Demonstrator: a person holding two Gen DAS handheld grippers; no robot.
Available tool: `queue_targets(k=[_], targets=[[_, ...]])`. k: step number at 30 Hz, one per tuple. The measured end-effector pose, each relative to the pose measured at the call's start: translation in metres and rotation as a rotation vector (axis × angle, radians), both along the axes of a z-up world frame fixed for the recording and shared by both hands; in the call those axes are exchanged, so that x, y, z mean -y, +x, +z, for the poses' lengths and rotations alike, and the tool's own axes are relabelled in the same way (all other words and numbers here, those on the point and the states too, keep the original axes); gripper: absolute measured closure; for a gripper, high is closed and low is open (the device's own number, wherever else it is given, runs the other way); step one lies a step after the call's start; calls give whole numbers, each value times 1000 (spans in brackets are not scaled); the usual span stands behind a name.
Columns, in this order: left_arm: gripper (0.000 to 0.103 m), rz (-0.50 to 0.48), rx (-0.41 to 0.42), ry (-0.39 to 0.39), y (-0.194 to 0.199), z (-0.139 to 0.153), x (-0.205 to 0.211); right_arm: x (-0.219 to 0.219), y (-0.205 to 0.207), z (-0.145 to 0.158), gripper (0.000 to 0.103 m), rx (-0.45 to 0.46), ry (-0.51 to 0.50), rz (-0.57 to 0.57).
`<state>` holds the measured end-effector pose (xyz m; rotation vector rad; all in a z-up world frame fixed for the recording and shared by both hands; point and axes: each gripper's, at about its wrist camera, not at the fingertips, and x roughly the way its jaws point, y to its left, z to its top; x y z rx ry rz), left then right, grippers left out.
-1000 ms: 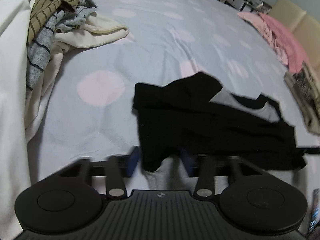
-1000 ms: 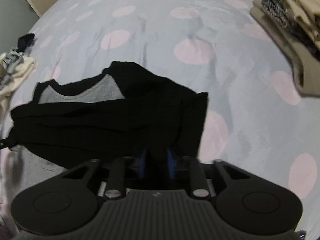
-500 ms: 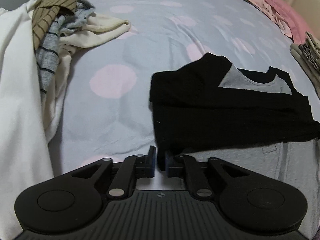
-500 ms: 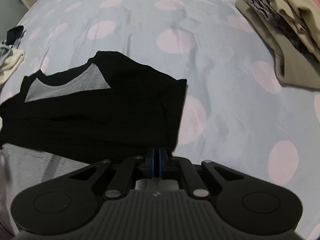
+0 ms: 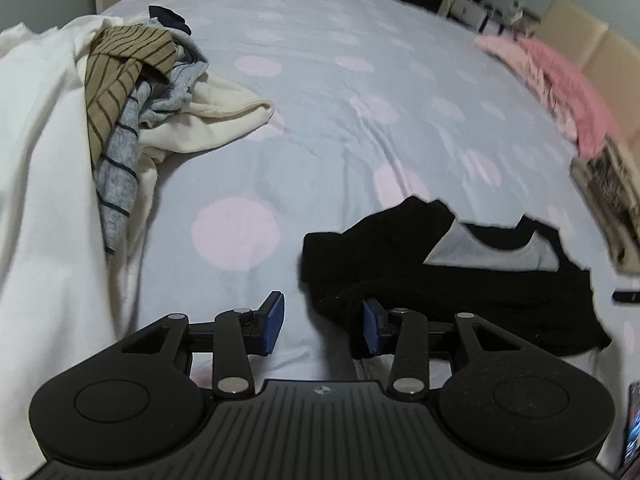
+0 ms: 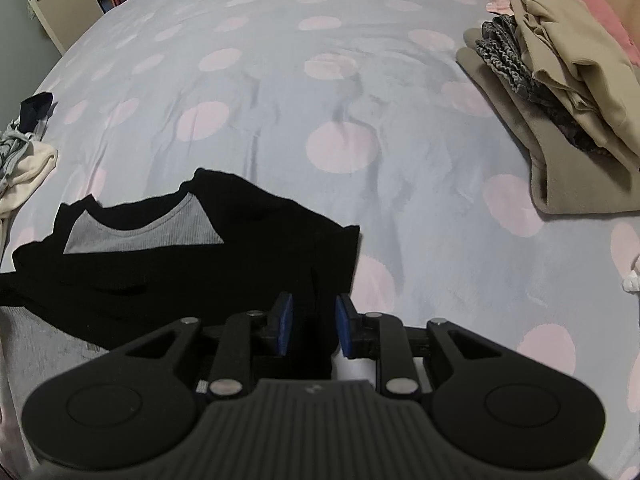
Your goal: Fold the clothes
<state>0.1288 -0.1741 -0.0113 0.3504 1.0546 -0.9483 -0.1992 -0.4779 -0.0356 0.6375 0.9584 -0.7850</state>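
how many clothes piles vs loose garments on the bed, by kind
Unfolded heap: 1
Folded stack: 1
Pink bedding or clothes by the headboard: 1
Black and grey shirt being folded: 1
Total: 4

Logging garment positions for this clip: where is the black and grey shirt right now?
The black and grey shirt lies on the dotted bedsheet, low and right in the left wrist view, just ahead of both grippers' open jaws, unfolded pile far left.

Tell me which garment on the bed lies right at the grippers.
The black shirt with the grey neck panel. The striped pile and folded beige stack lie far off.
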Motion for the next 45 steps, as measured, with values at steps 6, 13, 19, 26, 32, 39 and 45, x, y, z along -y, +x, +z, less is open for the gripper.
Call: queue_targets(k=[6,13,19,26,32,39,45], targets=[[61,-47,-45,90,9,-1,5,9,2,-4,76,-11,6,-24],[60,-24,-130,-23,21,13,9,14,6,-6,76,13,11,-43],[60,16,-114,-50,29,20,8,17,6,-8,76,17,20,-54],[70,157,-204,-67,37,-19,21,23,5,-12,76,101,81,-90],[91,192,-207,-69,41,-27,25,28,8,-18,76,108,97,-136],[93,197,-183,-50,41,-30,29,35,14,-38,76,84,136,-154],[102,188,-140,-74,37,-25,30,29,15,-34,102,85,95,-154]])
